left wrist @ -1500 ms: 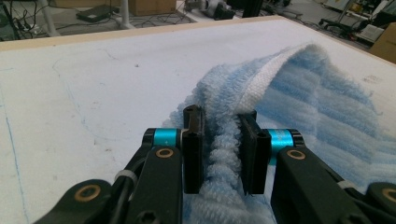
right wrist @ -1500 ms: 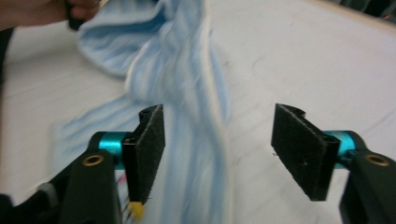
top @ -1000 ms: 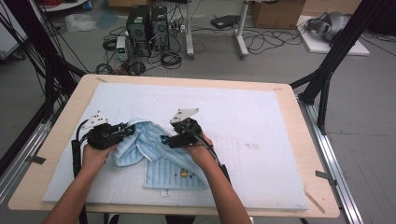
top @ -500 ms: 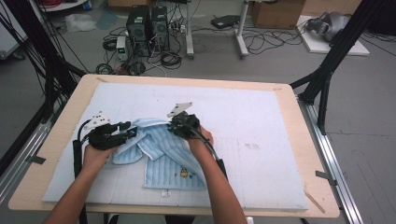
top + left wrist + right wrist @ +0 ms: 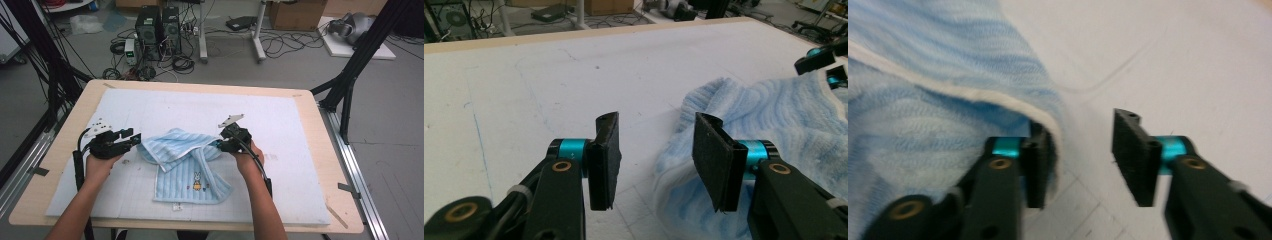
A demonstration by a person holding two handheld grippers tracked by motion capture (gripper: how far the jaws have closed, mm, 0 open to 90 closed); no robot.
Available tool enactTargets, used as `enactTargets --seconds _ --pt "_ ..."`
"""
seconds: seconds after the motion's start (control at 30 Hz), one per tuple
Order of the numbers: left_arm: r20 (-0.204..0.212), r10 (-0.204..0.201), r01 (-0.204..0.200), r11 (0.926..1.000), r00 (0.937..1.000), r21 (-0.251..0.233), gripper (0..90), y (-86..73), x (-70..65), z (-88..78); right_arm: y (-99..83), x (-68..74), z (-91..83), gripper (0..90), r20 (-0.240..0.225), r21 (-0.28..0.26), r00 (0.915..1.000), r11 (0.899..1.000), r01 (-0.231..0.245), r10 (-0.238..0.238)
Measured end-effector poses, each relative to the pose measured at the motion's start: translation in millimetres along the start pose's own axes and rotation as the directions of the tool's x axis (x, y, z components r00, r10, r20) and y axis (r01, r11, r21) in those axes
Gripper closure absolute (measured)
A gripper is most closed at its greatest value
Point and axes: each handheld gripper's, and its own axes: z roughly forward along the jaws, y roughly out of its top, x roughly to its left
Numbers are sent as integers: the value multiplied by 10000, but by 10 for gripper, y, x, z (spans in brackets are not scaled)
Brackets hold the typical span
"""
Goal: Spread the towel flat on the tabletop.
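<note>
High view. A light blue striped towel (image 5: 187, 167) is shown lying partly folded on the white mat (image 5: 300, 125) that covers the wooden table (image 5: 327, 150). Its flat lower part is laid with the long axis running from 12 to 6 o'clock, with a small rabbit motif (image 5: 197, 181) upright near the middle and a white label (image 5: 176, 206) at the 6 o'clock edge. The upper part is gathered into a rumpled band lying across, from 9 to 3 o'clock, so that an inverted L is formed overall.

The left gripper (image 5: 131, 139) is held at the 9 o'clock end of the band and is pointed toward 3 o'clock; the right gripper (image 5: 218, 144) is held at the 3 o'clock end and is pointed toward 9 o'clock. The towel is thus placed between the two grippers, slightly toward 7 o'clock of the mat's centre.

Left gripper view. The jaws are seen about half apart, having just been opening; bare mat lies between them, and the towel (image 5: 774, 115) is bunched beside and behind the pad at 3 o'clock, with no grip on it.

Right gripper view. The jaws are likewise seen about half apart, having just been opening. The towel's white-bordered hem (image 5: 973, 95) is draped against the outer side of the pad at 9 o'clock; only mat lies in the gap.
</note>
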Motion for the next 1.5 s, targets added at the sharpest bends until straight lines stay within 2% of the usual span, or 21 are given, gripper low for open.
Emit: enactTargets --seconds 0.07,0.17,0.27,0.37,0.4,0.47,0.57,0.63,0.67,0.7,0.77,0.8,0.9,0.93,1.0,1.07,1.2,1.37,1.4,1.43,1.5 --pt "-14 -45 45 10000 10000 -43 530 0 10 -1 83 108 -107 469 -457 -1132 9981 9929 363 -417" --pt "-13 -92 92 9999 10000 -58 527 -3 20 -5 142 223 -146 442 -809 -1530 9916 9843 877 -1010" --pt "-21 -76 76 9999 10000 -126 524 -3 25 -11 218 393 -163 425 -1442 -2012 9727 9678 1512 -1820" --pt "-27 -71 71 9998 10000 -172 517 -2 29 -19 298 550 -142 421 -2329 -2433 9446 9543 1736 -2312" --pt "-40 -77 77 9998 10000 -193 508 -1 29 -20 353 673 -104 413 -2784 -2566 9219 9458 1990 -2695" --pt "-36 -71 70 9997 10000 -245 505 1 31 -25 373 724 -87 408 -2847 -2619 9156 9418 2106 -2839" --pt "-47 -82 81 9996 10000 -268 497 1 32 -32 456 913 18 419 -3259 -2663 8853 9307 2508 -3318" --pt "-35 -66 65 9996 10000 -287 496 1 34 -37 510 993 168 589 -3506 -2401 8664 9283 2838 -3556" --pt "-40 -37 36 9996 10000 -294 496 1 37 -40 510 993 168 589 -3506 -2401 8664 9283 2838 -3556" --pt "-44 -60 59 9995 10000 -315 496 1 38 -45 535 982 240 783 -3554 -2232 8632 9294 2941 -3585" --pt "-78 -55 53 9994 10000 -338 496 0 50 -59 544 966 256 828 -3503 -2190 8673 9312 2914 -3537" --pt "-100 -51 47 9994 9999 -345 496 -1 59 -67 583 867 276 844 -3326 -2278 8888 9414 2486 -3152" --pt "-186 -134 126 9991 9997 -407 496 -10 77 -76 616 751 272 847 -3263 -2374 9048 9503 2017 -2735" --pt "-201 -146 138 9991 9997 -398 495 -14 79 -75 649 580 274 846 -2857 -2403 9365 9612 1355 -2034" --pt "-185 -109 102 9993 9998 -354 495 -19 74 -64 659 514 279 846 -2724 -2381 9462 9651 1095 -1746" --pt "-139 -23 19 9995 9999 -311 494 -24 51 -45 683 229 326 846 -1826 -2261 9812 9739 199 -624" --pt "-84 -7 5 9996 10000 -267 492 -32 32 -23 664 19 387 846 -903 -2182 9956 9749 -437 244" --pt "1 68 -68 9999 10000 -123 490 -49 13 4 504 -267 507 844 564 -1666 9784 9681 -1871 1988" --pt "-12 71 -71 9999 10000 -138 489 -53 11 7 450 -344 520 843 1287 -1566 9575 9587 -2373 2580" --pt "-10 79 -79 9999 10000 -118 489 -56 16 7 450 -344 520 843 1287 -1566 9575 9587 -2373 2580" --pt "7 14 -14 10000 10000 -97 485 -61 28 9 395 -426 507 841 1823 -1736 9303 9417 -2881 3182"
